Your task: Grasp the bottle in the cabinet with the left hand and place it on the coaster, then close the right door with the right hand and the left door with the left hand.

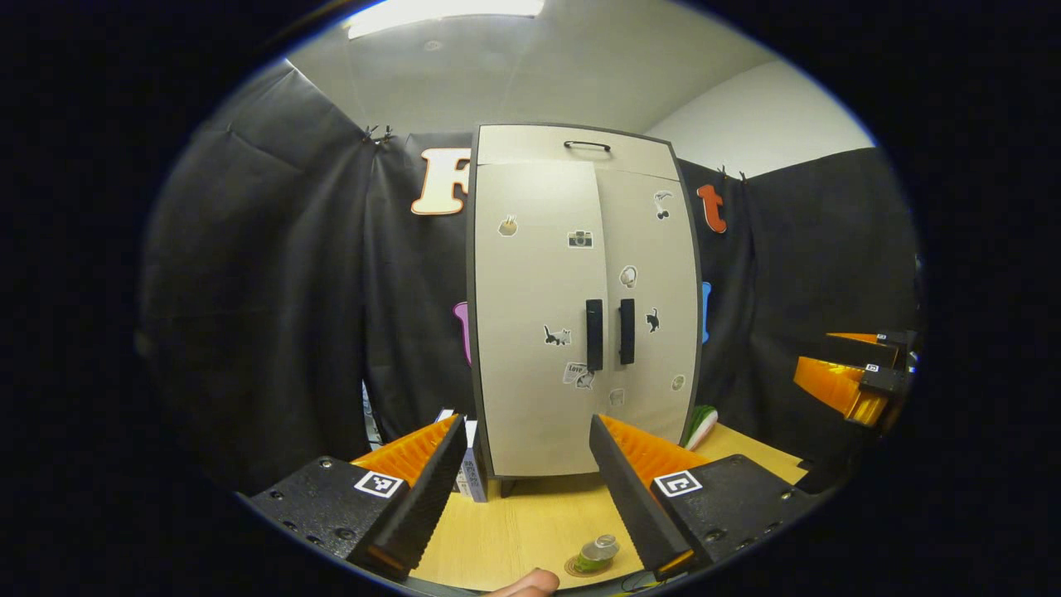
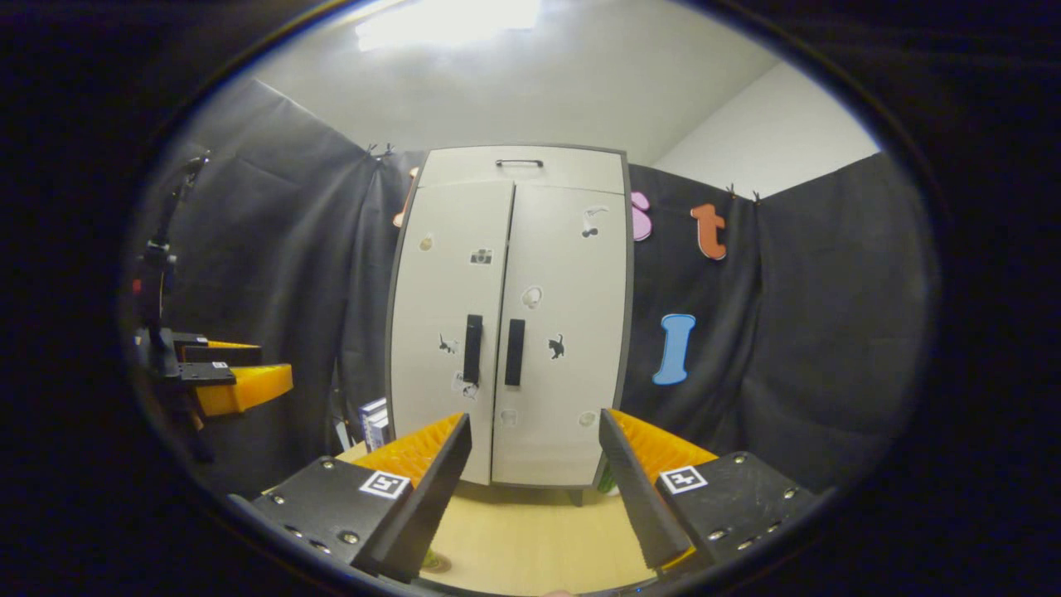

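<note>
Both doors of the cabinet [image 1: 580, 307] were shut, interior hidden. Bottle [image 1: 598, 551] on coaster [image 1: 587, 567] stood at the bottom edge of the left gripper view, partly covered by a jaw; label too small to tell. A fingertip [image 1: 526, 584] was cut off by that edge. Green object [image 1: 700, 424] behind the cabinet's right side was mostly hidden, identity unclear. Door stickers [image 2: 530, 296] too small to make out.

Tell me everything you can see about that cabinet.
The cabinet is tall, pale beige with a dark frame, standing upright on a wooden table against the black cloth. Both doors are shut, meeting at two dark vertical handles mid-height. Small stickers dot the doors, and a dark handle sits on the top panel. Short feet lift it slightly. A box stands at its left corner. Neither gripper touches it.
</note>
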Demonstrator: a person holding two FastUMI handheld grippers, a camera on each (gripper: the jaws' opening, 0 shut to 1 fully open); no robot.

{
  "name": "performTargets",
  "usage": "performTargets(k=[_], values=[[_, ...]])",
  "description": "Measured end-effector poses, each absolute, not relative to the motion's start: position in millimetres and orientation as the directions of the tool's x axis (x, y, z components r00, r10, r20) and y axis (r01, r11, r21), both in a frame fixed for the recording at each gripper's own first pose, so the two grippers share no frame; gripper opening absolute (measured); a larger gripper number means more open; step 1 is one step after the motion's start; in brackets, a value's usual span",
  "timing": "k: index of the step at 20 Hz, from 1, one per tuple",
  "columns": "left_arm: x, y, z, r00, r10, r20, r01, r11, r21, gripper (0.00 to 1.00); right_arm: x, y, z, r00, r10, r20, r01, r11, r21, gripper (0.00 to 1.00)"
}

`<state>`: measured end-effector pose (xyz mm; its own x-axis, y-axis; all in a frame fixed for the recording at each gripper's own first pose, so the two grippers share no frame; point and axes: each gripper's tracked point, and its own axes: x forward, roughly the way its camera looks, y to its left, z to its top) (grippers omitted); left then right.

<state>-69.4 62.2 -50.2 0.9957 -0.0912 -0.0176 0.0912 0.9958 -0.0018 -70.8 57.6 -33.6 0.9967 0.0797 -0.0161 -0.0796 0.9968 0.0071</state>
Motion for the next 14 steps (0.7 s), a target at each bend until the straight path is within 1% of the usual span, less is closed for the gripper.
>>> performTargets(k=[3, 4, 5, 9, 14], values=[[-68.0, 63.0, -43.5, 0.995, -0.094, -0.009, 0.095, 0.995, 0.007, 0.94, -71.3, 57.8, -32.8, 0.997, 0.074, -0.01, -0.074, 0.997, 0.024, 0.94], [-67.0, 63.3, -41.8, 0.995, -0.095, -0.006, 0.095, 0.995, 0.013, 0.96, -71.2, 57.9, -33.5, 0.997, 0.078, -0.009, -0.078, 0.997, 0.03, 0.94], [-65.4, 62.2, -40.4, 0.995, -0.098, -0.003, 0.098, 0.995, 0.018, 0.94, -71.0, 57.5, -33.8, 0.997, 0.081, -0.007, -0.08, 0.996, 0.029, 0.94], [-61.1, 61.5, -38.0, 0.993, -0.122, 0.006, 0.122, 0.992, 0.035, 0.94, -72.7, 56.9, -33.1, 0.997, 0.073, -0.001, -0.073, 0.997, 0.012, 0.94], [-55.6, 71.1, -40.0, 0.993, -0.118, 0.0, 0.118, 0.993, 0.025, 0.95, -70.6, 56.8, -33.9, 0.997, 0.078, 0.0, -0.078, 0.997, 0.014, 0.94]])
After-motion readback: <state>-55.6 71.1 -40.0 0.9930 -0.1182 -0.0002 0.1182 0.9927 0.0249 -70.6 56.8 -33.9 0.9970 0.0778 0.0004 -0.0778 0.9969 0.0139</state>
